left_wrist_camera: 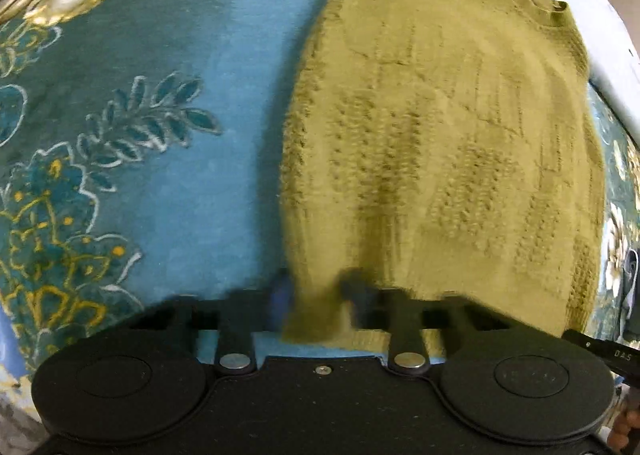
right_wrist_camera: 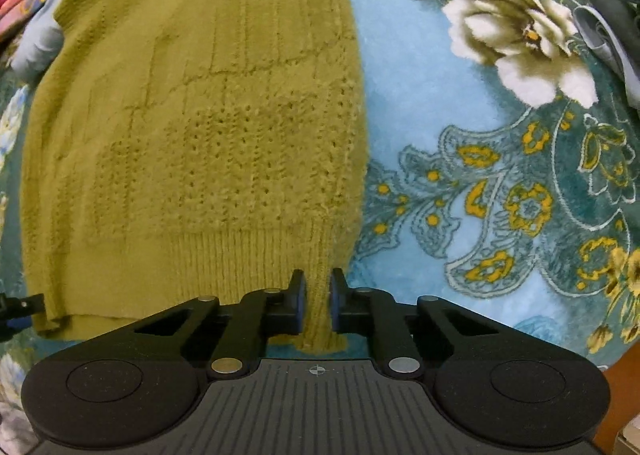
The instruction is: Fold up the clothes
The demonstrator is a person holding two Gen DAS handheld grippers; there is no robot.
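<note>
An olive sweater (right_wrist_camera: 192, 127) lies flat on a floral blanket (right_wrist_camera: 480, 175), its hem corners pinched by the left gripper (left_wrist_camera: 316, 295) and the right gripper (right_wrist_camera: 317, 295).

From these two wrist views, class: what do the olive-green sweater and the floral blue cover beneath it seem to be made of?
Olive-green sweater: chunky knitted yarn, likely wool or acrylic; visible ribbed hem, open stitch holes, fuzzy matte surface.
Floral blue cover: plush, fleece-like printed blanket, probably synthetic; short soft pile with a slight sheen.

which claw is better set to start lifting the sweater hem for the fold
Right. The right claw clearly pinches the ribbed hem of the sweater; the left claw view is blurred.
</note>
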